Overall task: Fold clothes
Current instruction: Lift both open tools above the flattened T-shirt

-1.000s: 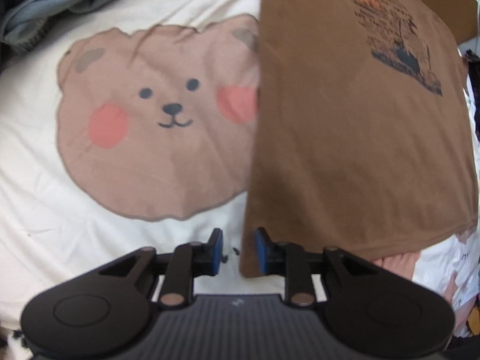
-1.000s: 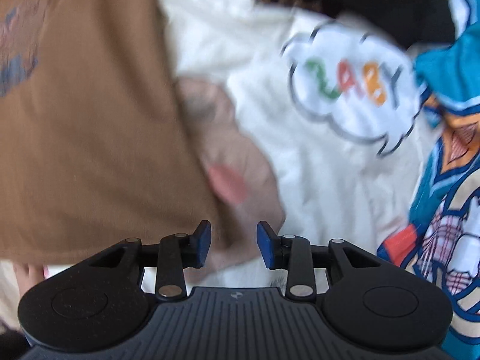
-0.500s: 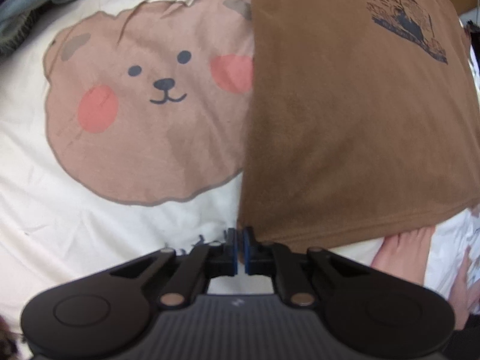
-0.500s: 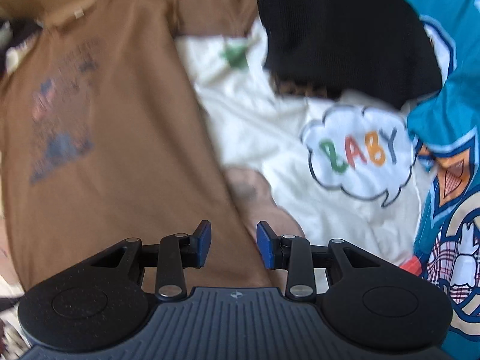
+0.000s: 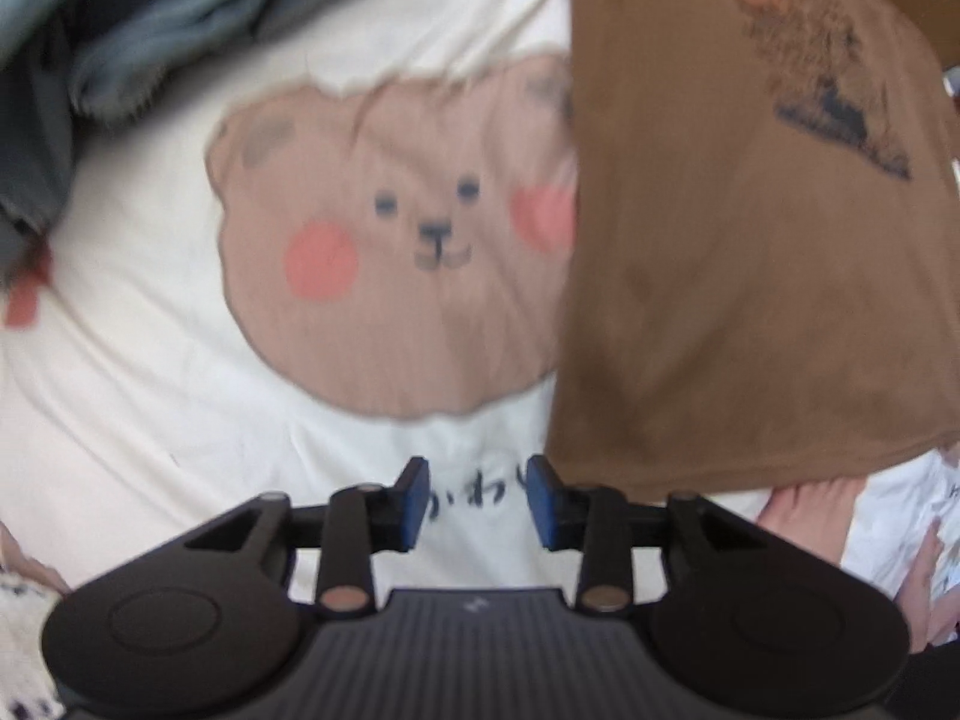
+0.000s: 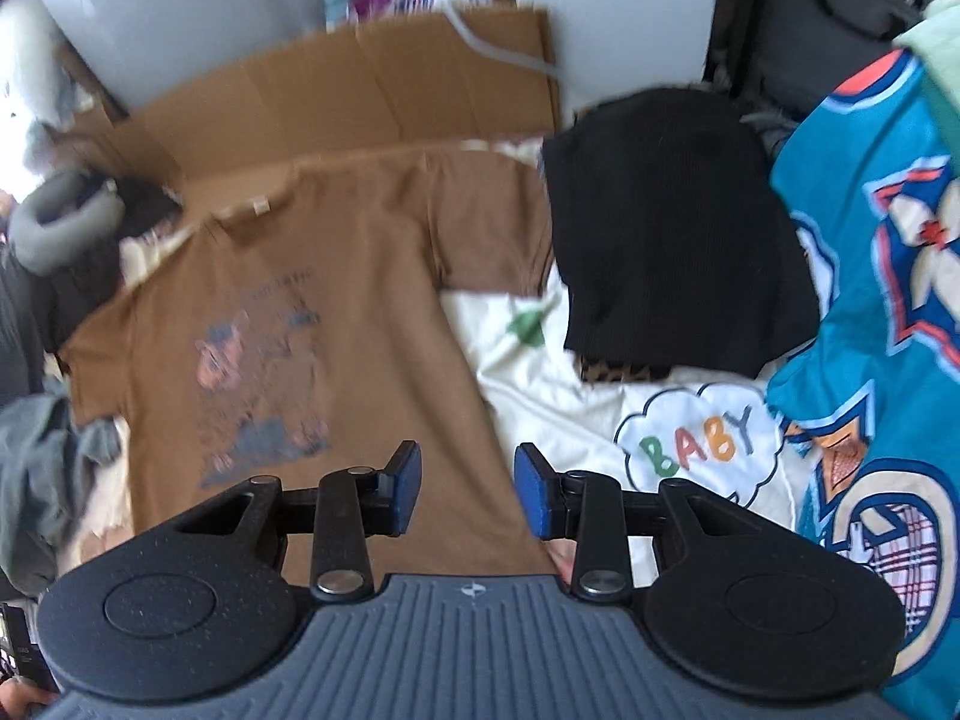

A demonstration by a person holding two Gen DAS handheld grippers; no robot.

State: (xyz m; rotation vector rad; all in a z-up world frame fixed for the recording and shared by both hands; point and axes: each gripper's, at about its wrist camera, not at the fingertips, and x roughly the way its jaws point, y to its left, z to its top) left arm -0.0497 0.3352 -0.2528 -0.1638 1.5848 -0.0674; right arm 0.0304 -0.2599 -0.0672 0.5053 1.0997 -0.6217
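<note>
Lying spread flat on the cream bear-print bedsheet (image 5: 198, 396), the brown T-shirt (image 6: 336, 312) shows no fold yet, as far as either view tells; its printed front faces up, one short sleeve reaches toward the black garment (image 6: 672, 240), and its collar points at the flattened cardboard (image 6: 384, 90); the folding proper appears to be all ahead. The left gripper (image 5: 477, 495) hovers with jaws apart and nothing between them, just beside the shirt's lower corner, over dark writing on the sheet; the right gripper (image 6: 465, 489) likewise stands wide and empty, over the shirt's side edge near the hem. Sleeves and body both seem left to fold, judging by the flat lay.

Around it, things crowd close: the black garment sits folded on something leopard-patterned; a teal printed cloth (image 6: 870, 312) covers the right side beside a "BABY" cloud motif (image 6: 699, 447); blue-grey clothes (image 5: 138, 18) heap at the far left; a grey neck pillow (image 6: 60, 222) lies near the collar. The black garment, touching or nearly touching the sleeve, could hamper folding that side.
</note>
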